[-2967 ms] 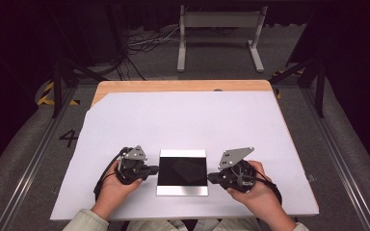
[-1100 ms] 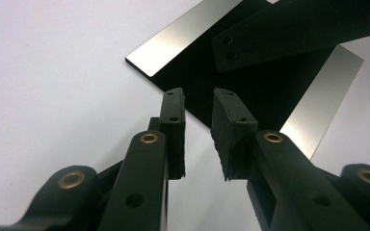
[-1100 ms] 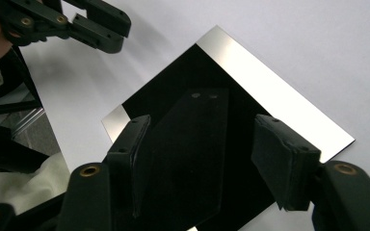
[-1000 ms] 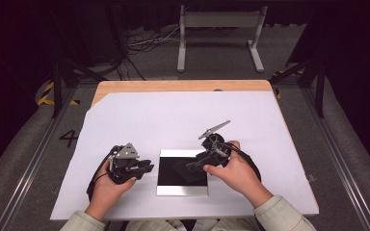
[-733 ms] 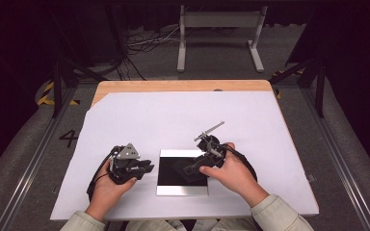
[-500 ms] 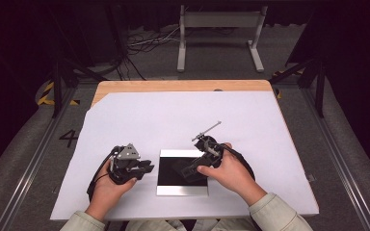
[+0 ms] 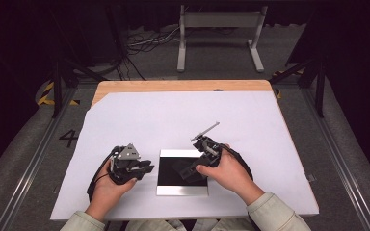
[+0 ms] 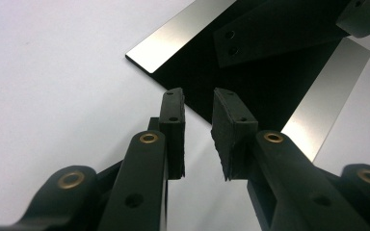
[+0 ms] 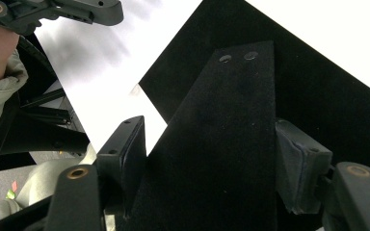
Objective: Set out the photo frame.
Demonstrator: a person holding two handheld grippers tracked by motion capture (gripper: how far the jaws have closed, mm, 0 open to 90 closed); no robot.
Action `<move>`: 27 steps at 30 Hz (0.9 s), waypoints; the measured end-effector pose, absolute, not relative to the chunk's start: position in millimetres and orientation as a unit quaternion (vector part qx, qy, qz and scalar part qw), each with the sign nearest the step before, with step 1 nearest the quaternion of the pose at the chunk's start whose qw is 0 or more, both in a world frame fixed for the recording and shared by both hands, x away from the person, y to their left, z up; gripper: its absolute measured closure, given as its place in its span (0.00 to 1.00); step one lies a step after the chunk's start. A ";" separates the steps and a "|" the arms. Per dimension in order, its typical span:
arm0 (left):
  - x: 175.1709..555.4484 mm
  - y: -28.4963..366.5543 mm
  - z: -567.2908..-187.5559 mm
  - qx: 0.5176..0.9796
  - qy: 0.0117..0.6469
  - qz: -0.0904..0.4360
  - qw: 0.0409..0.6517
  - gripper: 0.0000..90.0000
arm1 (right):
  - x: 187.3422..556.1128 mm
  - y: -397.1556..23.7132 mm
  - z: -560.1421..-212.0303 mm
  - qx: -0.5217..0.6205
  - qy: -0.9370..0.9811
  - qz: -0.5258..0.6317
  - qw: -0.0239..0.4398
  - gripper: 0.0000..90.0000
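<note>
Where the black block (image 9: 226,144) sits, the right gripper's (image 9: 212,159) grip stays unclear.

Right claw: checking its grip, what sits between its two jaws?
In the right gripper view, a flat black bar with two small holes fills the gap of the right claw, above the black plate.

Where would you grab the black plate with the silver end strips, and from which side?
Probably by its left edge, coming in low from the left, where the left gripper faces it with open jaws. The black plate lies flat on the white table, so only its thin rim offers purchase. A black bar hangs over its right part.
</note>
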State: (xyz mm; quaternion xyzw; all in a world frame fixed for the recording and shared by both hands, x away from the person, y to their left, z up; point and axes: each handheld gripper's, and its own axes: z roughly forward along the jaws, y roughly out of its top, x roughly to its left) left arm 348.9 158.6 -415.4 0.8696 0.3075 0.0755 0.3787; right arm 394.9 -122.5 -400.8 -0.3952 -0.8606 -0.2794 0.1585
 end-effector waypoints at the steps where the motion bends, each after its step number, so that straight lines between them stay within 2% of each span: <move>1: 348.8 158.5 -415.4 0.870 0.307 0.076 0.379 0.83 | 395.0 -122.6 -400.8 -0.394 -0.861 -0.279 0.159 0.39; 17: 348.8 158.2 -415.8 0.870 0.307 0.077 0.379 0.83 | 394.3 -124.0 -400.5 -0.402 -0.855 -0.285 0.160 0.42; 23: 349.0 158.0 -416.1 0.869 0.307 0.077 0.379 0.83 | 390.7 -123.2 -397.7 -0.391 -0.860 -0.291 0.147 0.43; 27: 349.0 159.2 -415.2 0.868 0.309 0.079 0.380 0.83 | 390.6 -128.7 -390.2 -0.391 -0.853 -0.309 0.154 0.66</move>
